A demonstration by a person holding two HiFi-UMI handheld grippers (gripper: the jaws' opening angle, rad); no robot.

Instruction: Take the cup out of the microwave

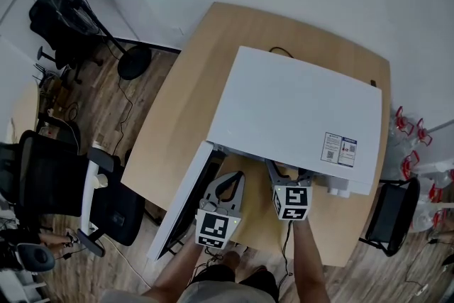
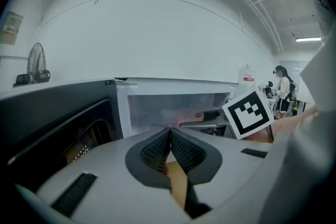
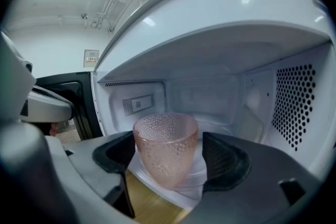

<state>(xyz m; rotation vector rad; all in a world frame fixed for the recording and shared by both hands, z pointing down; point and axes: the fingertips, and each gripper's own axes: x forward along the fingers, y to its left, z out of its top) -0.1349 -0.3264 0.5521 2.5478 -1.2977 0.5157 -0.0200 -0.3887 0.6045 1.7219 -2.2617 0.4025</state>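
Right tongs [image 3: 170, 159], angled slightly down into the open white microwave oven [image 1: 291, 110] on the light wooden bench [image 1: 177, 124], stand wide apart either side of the upright translucent pink dimpled cup [image 3: 167, 147] at the cavity's front edge, pads not pressing. Left tongs [image 2: 170, 134], pressed together and empty, hover beside the dark door [image 1: 186, 199]. From overhead, the oven's top hides the cup and the right tips.

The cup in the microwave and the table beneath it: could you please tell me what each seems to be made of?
Cup: translucent pink glass or plastic, I cannot tell which; its wall is dimpled and lets light through. Table: light wood or wood-look laminate, matt, evenly tan.
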